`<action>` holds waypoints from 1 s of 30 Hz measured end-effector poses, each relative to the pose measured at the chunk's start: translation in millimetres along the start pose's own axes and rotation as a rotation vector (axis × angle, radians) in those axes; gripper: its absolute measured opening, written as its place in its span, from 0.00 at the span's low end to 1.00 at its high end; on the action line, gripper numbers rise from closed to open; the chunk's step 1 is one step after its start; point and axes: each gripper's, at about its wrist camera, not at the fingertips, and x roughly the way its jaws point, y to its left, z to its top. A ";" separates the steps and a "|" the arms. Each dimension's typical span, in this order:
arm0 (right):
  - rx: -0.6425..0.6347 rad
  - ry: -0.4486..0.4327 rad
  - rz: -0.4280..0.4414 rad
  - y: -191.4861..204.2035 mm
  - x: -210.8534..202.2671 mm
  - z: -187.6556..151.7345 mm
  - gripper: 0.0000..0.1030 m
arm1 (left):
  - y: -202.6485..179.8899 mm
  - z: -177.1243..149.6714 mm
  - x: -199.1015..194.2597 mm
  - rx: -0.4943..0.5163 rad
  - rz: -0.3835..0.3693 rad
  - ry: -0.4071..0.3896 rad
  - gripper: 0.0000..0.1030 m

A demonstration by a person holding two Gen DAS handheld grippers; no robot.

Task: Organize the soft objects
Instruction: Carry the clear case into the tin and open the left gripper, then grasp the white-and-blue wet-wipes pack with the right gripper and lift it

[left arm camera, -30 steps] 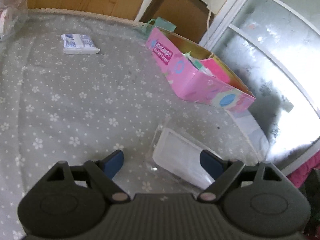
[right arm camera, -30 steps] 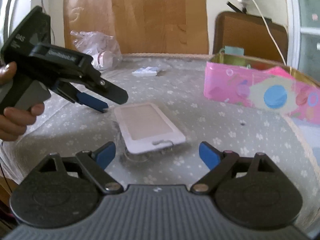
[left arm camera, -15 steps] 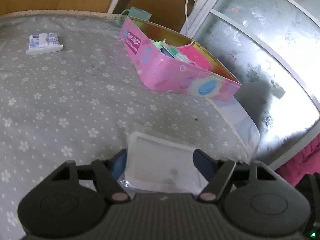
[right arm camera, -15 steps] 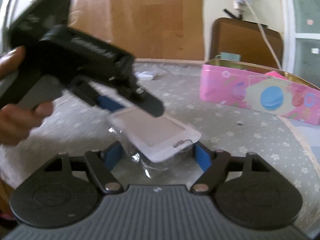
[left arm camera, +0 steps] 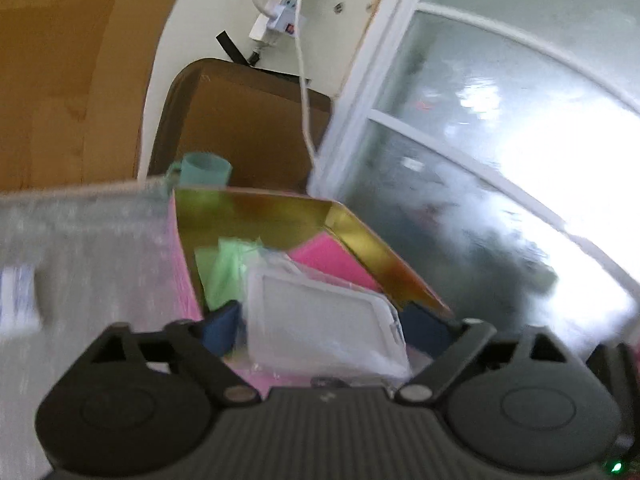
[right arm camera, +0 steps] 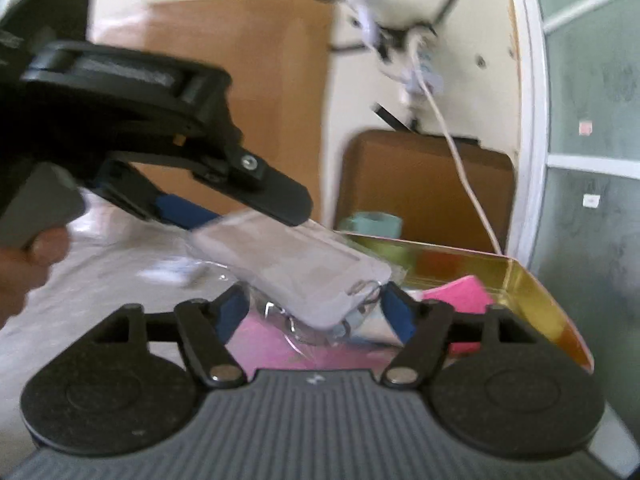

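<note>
Soft clear plastic pouch with a white rectangular insert (left arm camera: 320, 320) is riding between the 2 blue-padded fingers (left arm camera: 220, 326) of the left gripper (left arm camera: 326, 328), which are pressing its 2 sides; the picture is blurred, so how firm the hold is I cannot tell. In the left wrist view it is hanging over the open top of the pink cardboard box with a gold lining (left arm camera: 360, 236), where a green soft piece (left arm camera: 224, 268) and a pink soft piece (left arm camera: 332, 260) are already lying, so the pouch is probably being carried here to be dropped among them. A teal cup (left arm camera: 206, 170) is standing behind the box, and a small white-and-blue packet (left arm camera: 16, 296) is lying on the grey cloth of the desk (left arm camera: 88, 248).

In the right wrist view the left gripper (right arm camera: 256, 220) is reaching in from the left, holding the pouch (right arm camera: 296, 272) tilted down toward the box (right arm camera: 520, 280). The right gripper (right arm camera: 314, 308) is sitting just below, its blue fingers (right arm camera: 396, 312) spread either side of the pouch's lower end, apparently to steady it; whether they are touching it I cannot tell.
</note>
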 end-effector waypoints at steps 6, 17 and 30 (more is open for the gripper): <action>0.106 0.057 -0.139 -44.3 24.0 -14.0 0.83 | 31.1 5.1 53.9 -0.120 0.138 0.018 0.83; 0.344 -0.104 -0.014 -16.1 -53.0 -17.8 0.71 | 63.5 -66.2 -35.5 -0.100 0.257 -0.001 0.83; 0.414 0.172 0.094 82.0 -39.3 -55.3 0.67 | 124.5 -118.2 -106.9 -0.111 0.419 0.030 0.83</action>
